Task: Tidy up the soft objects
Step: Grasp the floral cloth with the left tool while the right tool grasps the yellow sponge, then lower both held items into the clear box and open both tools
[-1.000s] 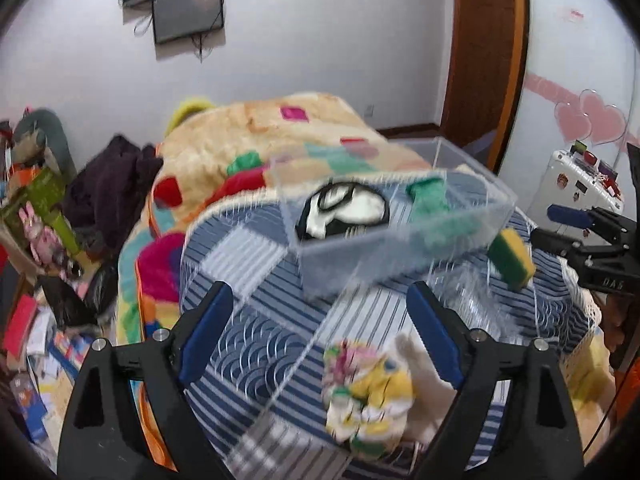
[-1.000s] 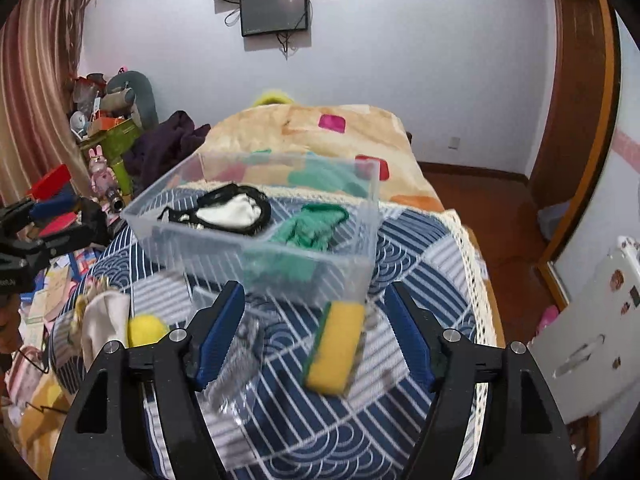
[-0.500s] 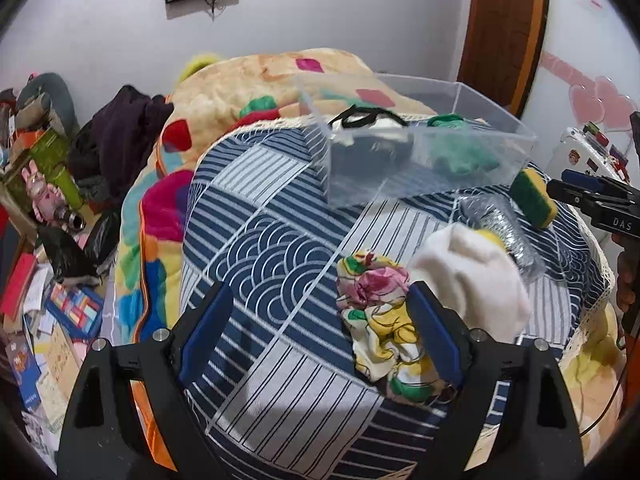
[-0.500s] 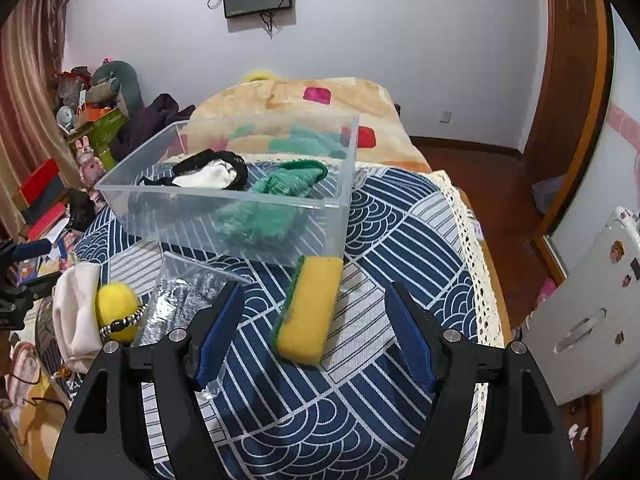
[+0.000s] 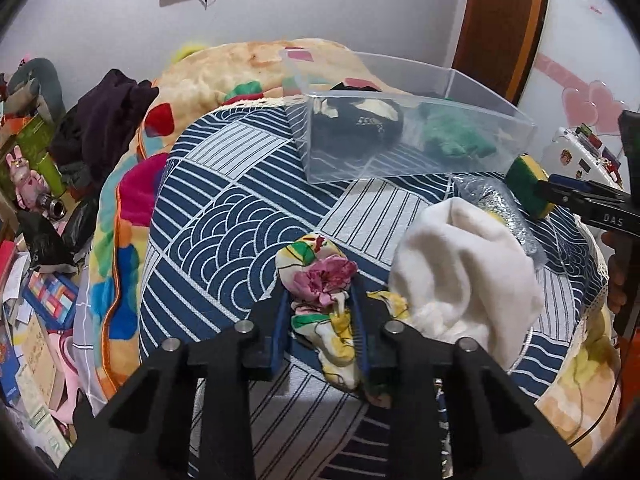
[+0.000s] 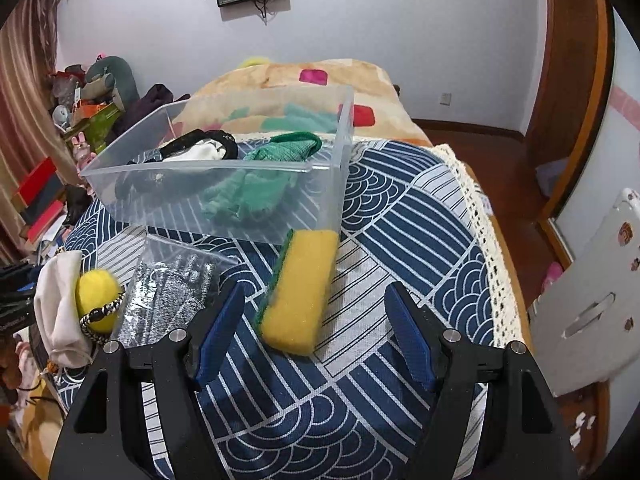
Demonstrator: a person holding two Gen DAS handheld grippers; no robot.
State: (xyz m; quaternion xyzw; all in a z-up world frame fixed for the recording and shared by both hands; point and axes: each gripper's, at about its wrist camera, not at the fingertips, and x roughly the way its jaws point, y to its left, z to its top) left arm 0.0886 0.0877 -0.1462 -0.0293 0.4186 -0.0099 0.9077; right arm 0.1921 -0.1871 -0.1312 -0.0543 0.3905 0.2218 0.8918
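left gripper (image 5: 320, 316) is pinched narrowly on the floral cloth (image 5: 320, 280), which lies on the blue patterned cover (image 5: 224, 216) just beside a white cloth (image 5: 464, 264). right gripper (image 6: 316, 328) is spread wide, holding nothing, fingers either side of the yellow sponge (image 6: 300, 288). the sponge's far end touches the clear bin (image 6: 224, 184), which holds green and black-white fabrics.

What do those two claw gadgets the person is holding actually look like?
Both the left gripper and right gripper are matte black, angular plastic frames with silver bolt heads. Each finger carries a long blue ribbed pad. White letters "DAS" mark the right gripper's side. No cables or sleeves are visible.
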